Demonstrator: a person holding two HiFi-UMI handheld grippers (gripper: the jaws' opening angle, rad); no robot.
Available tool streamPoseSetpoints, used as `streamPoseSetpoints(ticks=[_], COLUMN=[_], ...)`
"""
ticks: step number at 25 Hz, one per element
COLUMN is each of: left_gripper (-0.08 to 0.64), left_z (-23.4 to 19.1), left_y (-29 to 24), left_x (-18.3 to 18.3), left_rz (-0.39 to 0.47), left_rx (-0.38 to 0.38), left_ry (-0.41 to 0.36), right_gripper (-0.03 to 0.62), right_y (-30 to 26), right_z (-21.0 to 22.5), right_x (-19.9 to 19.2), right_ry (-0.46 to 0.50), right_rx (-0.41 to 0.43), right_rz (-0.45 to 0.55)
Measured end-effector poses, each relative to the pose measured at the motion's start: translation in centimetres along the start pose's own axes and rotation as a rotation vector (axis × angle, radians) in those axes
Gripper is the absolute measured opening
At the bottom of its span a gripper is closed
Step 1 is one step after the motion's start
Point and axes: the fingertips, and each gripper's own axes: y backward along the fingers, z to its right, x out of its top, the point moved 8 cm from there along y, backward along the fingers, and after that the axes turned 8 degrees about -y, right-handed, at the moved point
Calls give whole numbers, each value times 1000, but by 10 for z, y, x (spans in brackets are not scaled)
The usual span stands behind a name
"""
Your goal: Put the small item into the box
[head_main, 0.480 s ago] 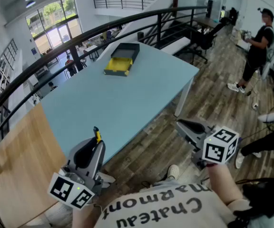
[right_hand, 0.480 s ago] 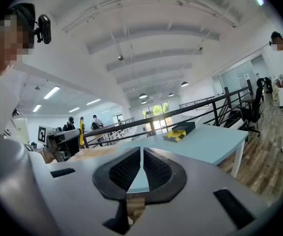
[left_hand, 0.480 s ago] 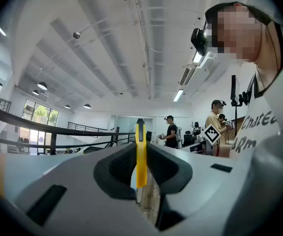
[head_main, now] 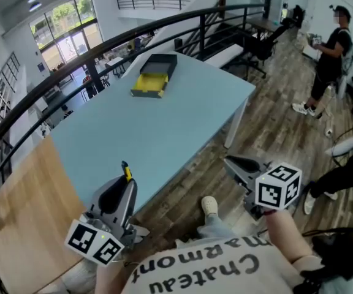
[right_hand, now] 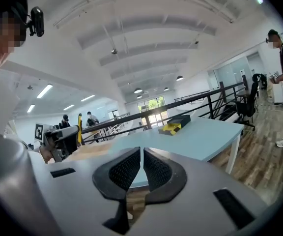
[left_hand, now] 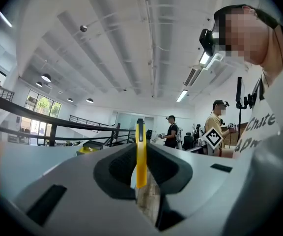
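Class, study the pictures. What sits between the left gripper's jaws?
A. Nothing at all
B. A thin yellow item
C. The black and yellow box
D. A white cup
B: the left gripper view shows the left gripper with its jaws pressed on a thin yellow item standing upright, while the box lies apart from it at the far end of the blue table.

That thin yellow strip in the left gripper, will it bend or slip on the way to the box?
Probably stiff: the thin yellow strip stands straight between the pads of the left gripper without sagging. Its faces look smooth, so it might pivot or slip. Likely light, being so thin.
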Motion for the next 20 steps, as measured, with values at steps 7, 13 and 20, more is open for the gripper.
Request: streamPoseSetpoints(ticks=[7,13,20], left_gripper=[61,61,61], left_z=[-15,-34,-70], left_y=[-40,-83,-143], left_x=[-10,-3,1], left_rz=[-31,-48,-46], left_rx=[0,24,83], left_ry=[26,27,10], right_gripper=[48,48,48], right_y=[-28,-64,-126], right_z=[29,60,105], right_x=[18,51,95], right_ry=[-42,-38,-19], right_rx=[16,46,114], right_rz=[-2,-20,-46])
